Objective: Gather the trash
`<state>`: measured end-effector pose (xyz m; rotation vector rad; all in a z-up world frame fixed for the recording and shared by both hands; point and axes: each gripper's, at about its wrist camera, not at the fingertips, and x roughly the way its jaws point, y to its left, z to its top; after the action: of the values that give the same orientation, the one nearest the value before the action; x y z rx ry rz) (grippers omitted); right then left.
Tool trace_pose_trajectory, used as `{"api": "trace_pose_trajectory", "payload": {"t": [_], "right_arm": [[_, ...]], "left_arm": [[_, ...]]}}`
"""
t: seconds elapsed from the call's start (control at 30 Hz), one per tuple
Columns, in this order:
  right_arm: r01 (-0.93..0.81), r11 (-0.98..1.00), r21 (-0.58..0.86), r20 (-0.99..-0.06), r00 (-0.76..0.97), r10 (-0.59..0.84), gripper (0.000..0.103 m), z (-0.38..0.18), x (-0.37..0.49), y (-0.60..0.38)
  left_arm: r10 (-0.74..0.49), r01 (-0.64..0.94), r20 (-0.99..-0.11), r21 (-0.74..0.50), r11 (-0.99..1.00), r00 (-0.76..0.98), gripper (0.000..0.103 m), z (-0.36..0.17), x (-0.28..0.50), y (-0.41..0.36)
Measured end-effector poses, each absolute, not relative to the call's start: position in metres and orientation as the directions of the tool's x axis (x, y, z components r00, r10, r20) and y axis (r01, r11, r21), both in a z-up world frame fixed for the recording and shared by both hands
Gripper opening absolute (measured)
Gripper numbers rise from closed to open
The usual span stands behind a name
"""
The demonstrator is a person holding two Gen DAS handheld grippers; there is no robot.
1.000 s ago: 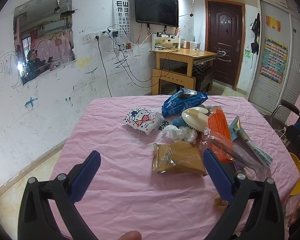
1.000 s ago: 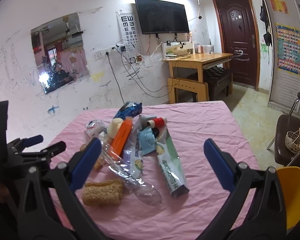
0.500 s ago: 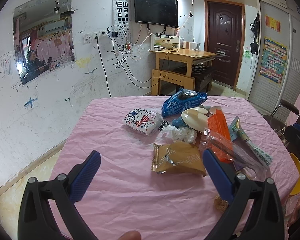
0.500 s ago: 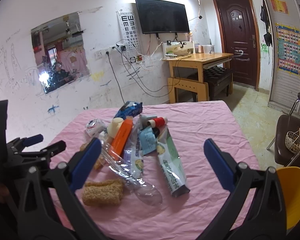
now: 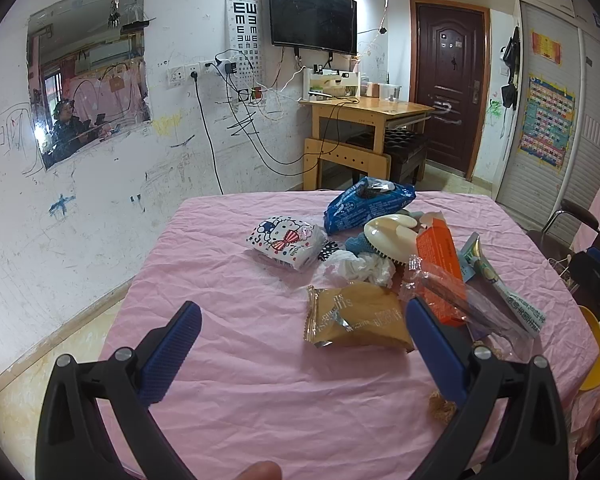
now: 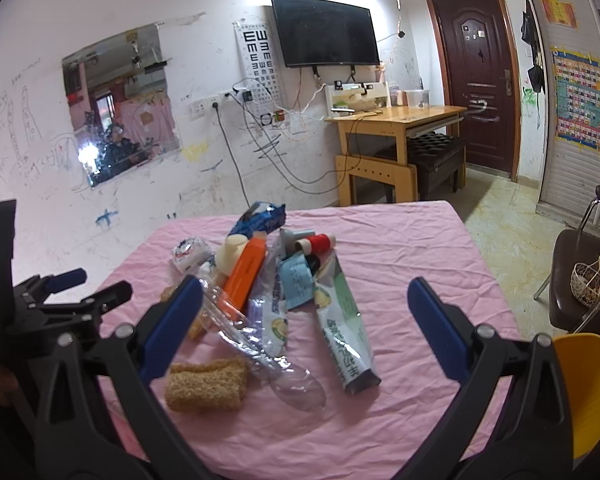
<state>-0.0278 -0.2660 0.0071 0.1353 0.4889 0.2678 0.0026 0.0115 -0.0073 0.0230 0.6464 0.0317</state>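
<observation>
Left wrist view: my left gripper (image 5: 300,344) is released, jaws wide, nothing between them, hovering over the pink tablecloth (image 5: 228,264). The trash pile sits at 12 to 2 o'clock from it. Nearest piece is the tan biscuit wrapper (image 5: 356,316), at about 1 o'clock, lying flat with its long axis running 9-to-3 across my view, its right end just beside my right finger (image 5: 436,348). Behind it at 12 o'clock: crumpled white tissue (image 5: 360,266), then the cartoon tissue pack (image 5: 286,242) at 11 and the blue snack bag (image 5: 366,206) further back. Right wrist view: my right gripper (image 6: 300,320) is also spread and empty. Between its jaws lie the green-and-white tube box (image 6: 346,332), long axis roughly 11-to-5, and the clear plastic spoon (image 6: 284,376) at 12 o'clock. The crispy rice bar (image 6: 206,384) sits at 10 o'clock, just inside my left finger (image 6: 172,328). My call: left takes the biscuit wrapper, needing a slight shift to 1 o'clock; right is nearer the box. The yellow bin (image 6: 584,388) is at the right gripper's 4 o'clock, off the table edge.
</observation>
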Motion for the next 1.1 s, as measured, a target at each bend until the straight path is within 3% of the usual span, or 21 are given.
{"api": "trace_pose_trajectory", "payload": {"t": [1.1], "right_arm": [[-0.221, 0.956, 0.192, -0.45, 0.846, 0.285, 0.099, 0.0044, -0.0276, -0.2637]], "left_arm": [[0.043, -0.027, -0.605, 0.035, 0.999, 0.795, 0.097, -0.0075, 0.0033, 0.0127]]}}
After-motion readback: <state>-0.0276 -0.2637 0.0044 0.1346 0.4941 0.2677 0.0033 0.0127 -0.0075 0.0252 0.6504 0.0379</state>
